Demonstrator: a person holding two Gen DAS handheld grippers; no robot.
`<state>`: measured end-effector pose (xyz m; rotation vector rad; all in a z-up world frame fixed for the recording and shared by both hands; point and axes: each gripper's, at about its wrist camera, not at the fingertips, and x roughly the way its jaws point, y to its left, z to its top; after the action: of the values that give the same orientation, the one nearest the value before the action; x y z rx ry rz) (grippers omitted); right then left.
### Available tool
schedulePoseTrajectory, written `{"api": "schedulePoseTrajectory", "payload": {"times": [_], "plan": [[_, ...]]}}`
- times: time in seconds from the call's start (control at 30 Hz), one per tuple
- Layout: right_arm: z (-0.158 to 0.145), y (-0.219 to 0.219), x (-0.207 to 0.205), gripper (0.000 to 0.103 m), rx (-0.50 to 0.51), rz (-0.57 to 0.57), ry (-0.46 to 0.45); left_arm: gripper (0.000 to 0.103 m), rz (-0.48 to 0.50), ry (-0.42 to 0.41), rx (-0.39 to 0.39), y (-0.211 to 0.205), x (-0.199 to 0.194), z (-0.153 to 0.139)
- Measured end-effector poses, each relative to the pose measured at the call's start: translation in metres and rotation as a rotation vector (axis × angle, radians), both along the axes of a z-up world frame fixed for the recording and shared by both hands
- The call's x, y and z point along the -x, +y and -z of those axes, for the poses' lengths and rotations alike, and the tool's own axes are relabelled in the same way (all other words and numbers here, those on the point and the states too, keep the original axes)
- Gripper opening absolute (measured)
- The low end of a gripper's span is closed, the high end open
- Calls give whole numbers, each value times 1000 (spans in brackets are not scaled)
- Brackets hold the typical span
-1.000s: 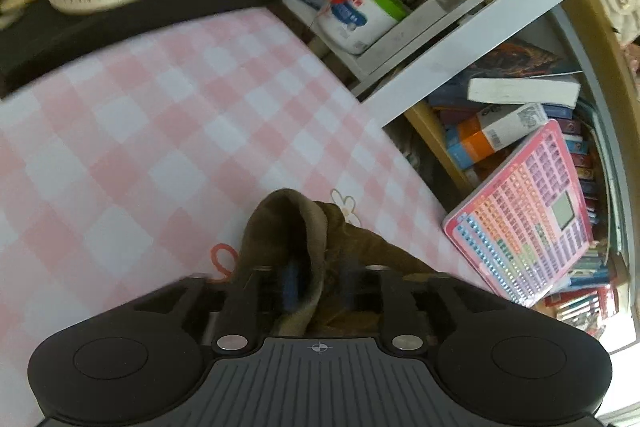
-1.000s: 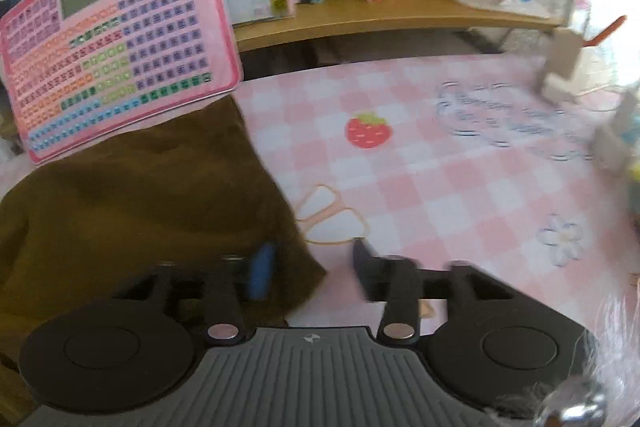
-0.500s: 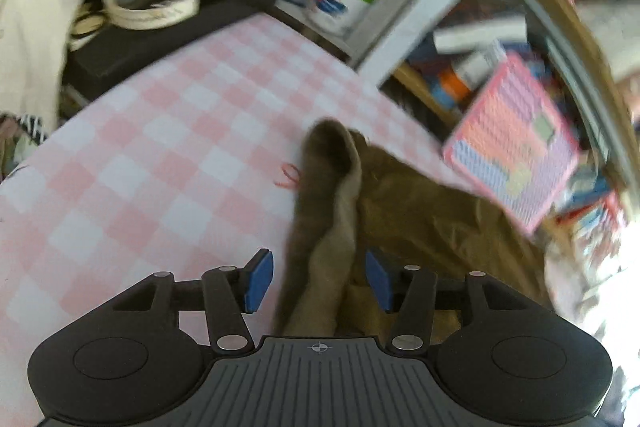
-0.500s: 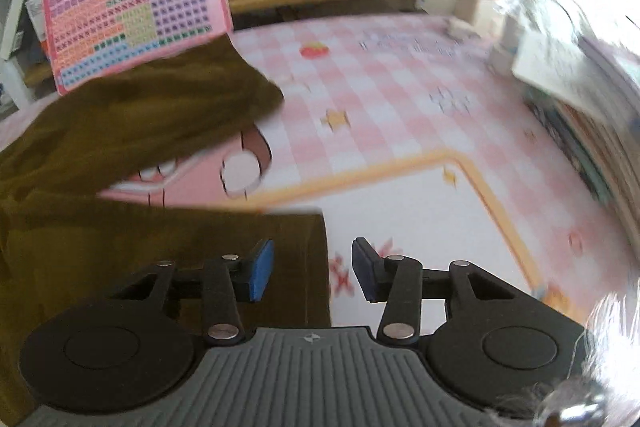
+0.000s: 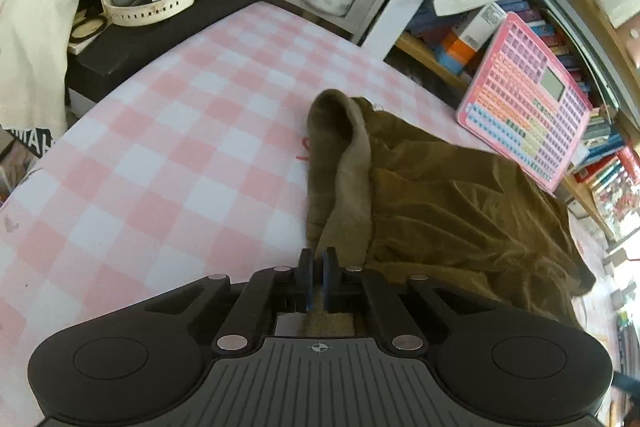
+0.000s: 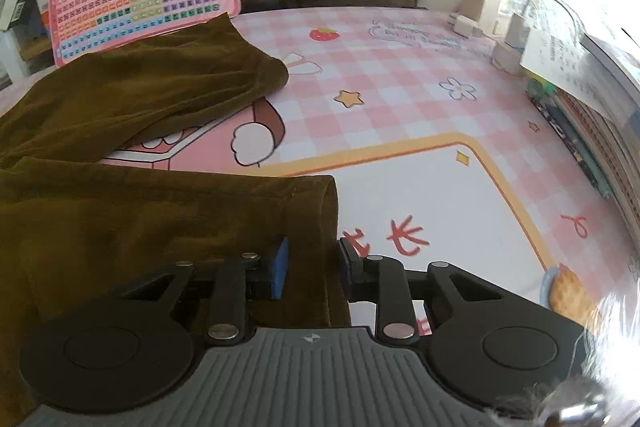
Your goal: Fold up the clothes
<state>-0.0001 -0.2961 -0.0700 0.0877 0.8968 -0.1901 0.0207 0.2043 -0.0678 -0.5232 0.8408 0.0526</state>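
In the left wrist view, my left gripper (image 5: 316,277) has its jaws pinched almost together on a lighter band of the brown trousers (image 5: 440,203), what looks to me like the waistband or a turned-out lining. From that pinch the cloth runs straight ahead and rises into a small peak, while the bulk of the trousers spreads to my right across the counter (image 5: 168,155), towards the pink keyboard toy (image 5: 528,99) leaning at the back edge by the shelf. So the long axis lies across me, left end in hand, the rest going off to the right.

In the right wrist view, my right gripper (image 6: 312,269) is spread wide with nothing clamped. The cuff end of the near trouser leg lies between the jaws: the left jaw sits over the cloth and the right jaw just past the hem edge, over bare counter. The leg stretches away to my left, and the other leg lies further back, its end angled towards the counter's back edge below the toy.

My judgement: the right gripper is the one at the cuff end, and closing there would give me both ends of the garment along its length.
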Motion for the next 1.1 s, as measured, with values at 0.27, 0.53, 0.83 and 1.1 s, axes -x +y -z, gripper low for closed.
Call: {"api": "schedulePoseTrajectory", "payload": {"times": [0.27, 0.53, 0.83, 1.1], "plan": [[3, -3, -29, 22, 147, -70, -5, 9, 57, -12, 22, -10, 9, -3], [-2, -17, -54, 23, 179, -54, -16, 13, 65, -50, -3, -19, 25, -16], [-15, -5, 33, 29, 40, -64, -89, 13, 120, -103, 32, -56, 48, -26], [1, 1, 69, 29, -16, -115, -18, 5, 65, 10, -24, -72, 42, 5]]}}
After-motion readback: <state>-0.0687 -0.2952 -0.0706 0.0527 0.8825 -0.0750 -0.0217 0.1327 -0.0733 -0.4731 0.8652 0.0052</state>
